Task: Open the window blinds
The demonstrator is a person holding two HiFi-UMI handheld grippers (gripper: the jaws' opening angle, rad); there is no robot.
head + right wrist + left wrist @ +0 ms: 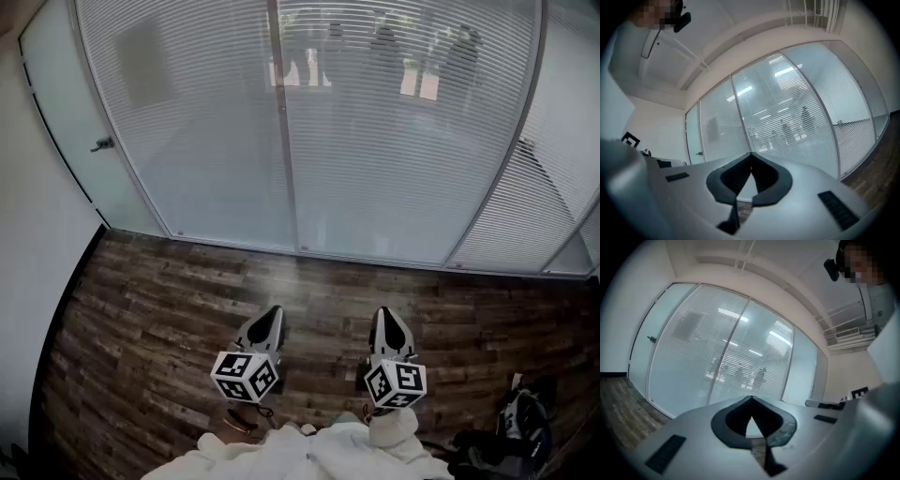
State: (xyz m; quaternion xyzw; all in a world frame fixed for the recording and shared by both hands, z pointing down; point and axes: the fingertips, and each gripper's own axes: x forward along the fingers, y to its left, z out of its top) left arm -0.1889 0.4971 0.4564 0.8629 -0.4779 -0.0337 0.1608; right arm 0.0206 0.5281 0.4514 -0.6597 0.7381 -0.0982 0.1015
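Dim, cool light, soft glow through the window blinds (375, 141), strip-light reflections on them, shadowed floor (141, 309), fisheye bending and black corners in both gripper views.

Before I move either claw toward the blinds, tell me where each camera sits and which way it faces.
Head view: worn on the head, looking steeply down at the wood floor and blinds; left claw, right claw and white clothing show.
Left gripper view: on the left claw, looking level along its shut jaws at the blinds; person upper right.
Right gripper view: on the right claw, facing the blinds over shut jaws; person upper left.
Shared: all see the blinds.
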